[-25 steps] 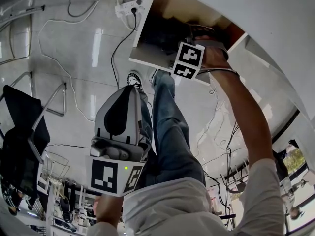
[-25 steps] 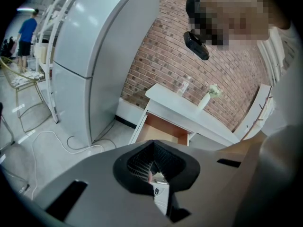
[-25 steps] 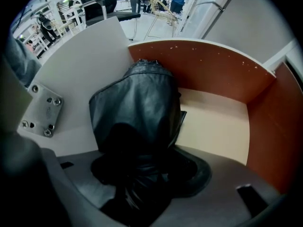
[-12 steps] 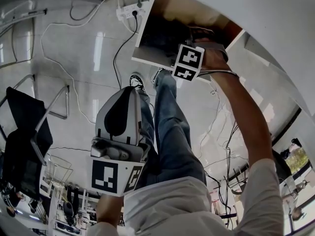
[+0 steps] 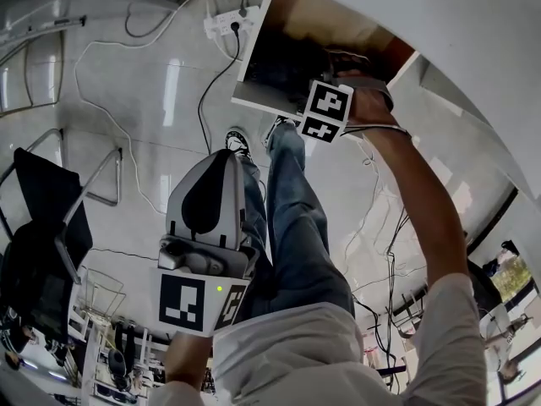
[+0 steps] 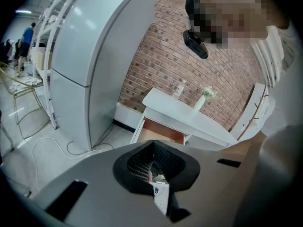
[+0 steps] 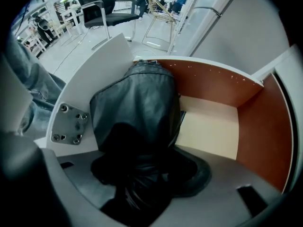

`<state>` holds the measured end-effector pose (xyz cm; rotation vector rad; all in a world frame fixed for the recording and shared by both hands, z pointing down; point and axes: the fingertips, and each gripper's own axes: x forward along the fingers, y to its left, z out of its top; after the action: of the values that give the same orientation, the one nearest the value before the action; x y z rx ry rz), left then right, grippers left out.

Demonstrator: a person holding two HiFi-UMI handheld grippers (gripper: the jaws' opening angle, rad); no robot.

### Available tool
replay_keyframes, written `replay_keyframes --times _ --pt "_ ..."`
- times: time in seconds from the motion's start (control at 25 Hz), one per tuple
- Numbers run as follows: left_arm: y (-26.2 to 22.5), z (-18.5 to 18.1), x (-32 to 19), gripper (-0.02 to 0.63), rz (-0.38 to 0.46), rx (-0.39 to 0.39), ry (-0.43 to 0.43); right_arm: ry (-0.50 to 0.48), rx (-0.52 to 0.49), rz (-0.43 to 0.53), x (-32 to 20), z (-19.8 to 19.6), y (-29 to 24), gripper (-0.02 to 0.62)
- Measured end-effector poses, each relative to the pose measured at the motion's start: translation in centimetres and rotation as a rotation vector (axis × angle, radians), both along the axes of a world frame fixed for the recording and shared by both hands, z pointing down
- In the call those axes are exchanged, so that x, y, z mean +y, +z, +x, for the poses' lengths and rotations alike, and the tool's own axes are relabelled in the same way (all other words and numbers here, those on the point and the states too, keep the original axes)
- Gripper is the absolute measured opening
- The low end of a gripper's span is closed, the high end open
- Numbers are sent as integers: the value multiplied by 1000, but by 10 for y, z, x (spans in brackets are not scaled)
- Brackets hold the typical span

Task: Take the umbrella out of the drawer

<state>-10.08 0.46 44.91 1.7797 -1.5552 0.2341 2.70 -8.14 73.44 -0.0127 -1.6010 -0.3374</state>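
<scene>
While right gripper (image 7: 142,186) clamps umbrella (image 7: 135,105) along drawer front (image 7: 102,72), bare drawer floor (image 7: 210,126) beside

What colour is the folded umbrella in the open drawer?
Black, with a slight sheen; the folded fabric umbrella shows best in the right gripper view.

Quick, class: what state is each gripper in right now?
Left gripper: closed, fingers together, holding nothing.
Right gripper: closed on the black umbrella, inside the open drawer.
</scene>
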Motion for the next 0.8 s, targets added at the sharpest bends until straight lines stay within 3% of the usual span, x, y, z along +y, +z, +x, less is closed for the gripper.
replay_keyframes --times 0.8 --pt "-25 -13 -4 17 45 -9 -17 28 -18 -14 7 0 -26 255"
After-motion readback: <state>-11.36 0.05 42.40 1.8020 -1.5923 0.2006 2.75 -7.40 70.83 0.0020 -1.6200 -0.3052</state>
